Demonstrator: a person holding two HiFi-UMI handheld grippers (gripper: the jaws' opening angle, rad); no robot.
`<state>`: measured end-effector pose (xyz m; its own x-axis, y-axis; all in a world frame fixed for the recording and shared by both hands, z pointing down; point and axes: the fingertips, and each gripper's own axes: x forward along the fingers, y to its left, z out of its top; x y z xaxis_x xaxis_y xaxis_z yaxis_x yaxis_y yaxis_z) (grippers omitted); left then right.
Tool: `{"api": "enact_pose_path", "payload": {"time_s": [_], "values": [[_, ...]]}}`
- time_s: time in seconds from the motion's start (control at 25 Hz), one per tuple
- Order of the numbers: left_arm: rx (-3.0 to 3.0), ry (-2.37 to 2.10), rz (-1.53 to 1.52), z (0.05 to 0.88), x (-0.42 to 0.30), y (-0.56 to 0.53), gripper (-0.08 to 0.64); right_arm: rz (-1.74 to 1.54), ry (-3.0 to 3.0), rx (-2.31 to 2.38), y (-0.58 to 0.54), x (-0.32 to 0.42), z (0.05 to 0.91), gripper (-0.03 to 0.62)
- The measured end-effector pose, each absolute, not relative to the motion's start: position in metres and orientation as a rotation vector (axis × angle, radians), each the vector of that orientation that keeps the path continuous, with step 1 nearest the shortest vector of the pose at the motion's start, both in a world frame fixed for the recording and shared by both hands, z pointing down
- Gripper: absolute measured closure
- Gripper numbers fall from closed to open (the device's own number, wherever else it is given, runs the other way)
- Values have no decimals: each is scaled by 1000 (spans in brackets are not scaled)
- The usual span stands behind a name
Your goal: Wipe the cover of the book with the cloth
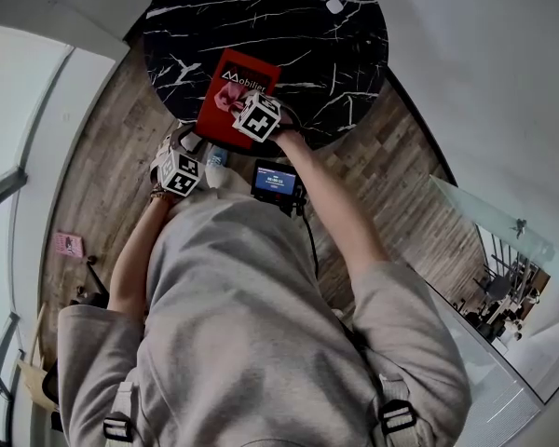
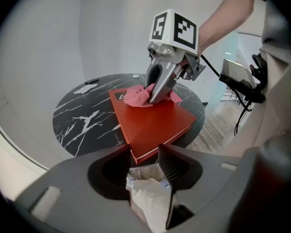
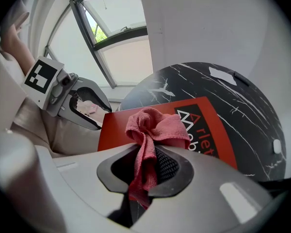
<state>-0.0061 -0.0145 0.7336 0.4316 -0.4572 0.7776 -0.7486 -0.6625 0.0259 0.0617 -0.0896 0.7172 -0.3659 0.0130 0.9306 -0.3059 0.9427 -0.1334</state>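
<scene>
Two hand-held tools share this moment, and we read them quite differently. Our right gripper (image 3: 146, 164) is clamped hard on a bunched pink terry cloth (image 3: 153, 123), whose free folds spill out ahead of the jaws and rest on the cover of the flat red hardback book (image 1: 225, 80). That book lies on the round black counter with white marble veining (image 1: 335, 54), at the edge nearest us, with its near corner overhanging the rim. Its long axis runs away from us across the counter, slanted a little to the right in the head view, with the white title lettering at the far end. Our left gripper (image 2: 144, 154) hangs just off that overhanging corner, beyond the counter's edge and not touching the book. Its jaws stand wide, yet they are not empty: a crumpled white wad (image 2: 148, 200) fills the space between them, and we judge it gripped rather than loose, though what it is we cannot tell. The relation that matters for the next stroke is plain — the cloth sits about mid-cover, so bare red surface stretches both toward the near corner and toward the title. We judge that the wiping is under way, that the right hand alone is placed for it, and that strokes should follow the long axis.
</scene>
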Motion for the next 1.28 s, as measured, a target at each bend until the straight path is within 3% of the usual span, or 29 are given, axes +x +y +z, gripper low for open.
{"api": "enact_pose_path", "payload": {"time_s": [1.28], "values": [[2344, -1008, 1084, 734, -7, -11, 414, 385, -1874, 33, -22, 48, 717, 522]]}}
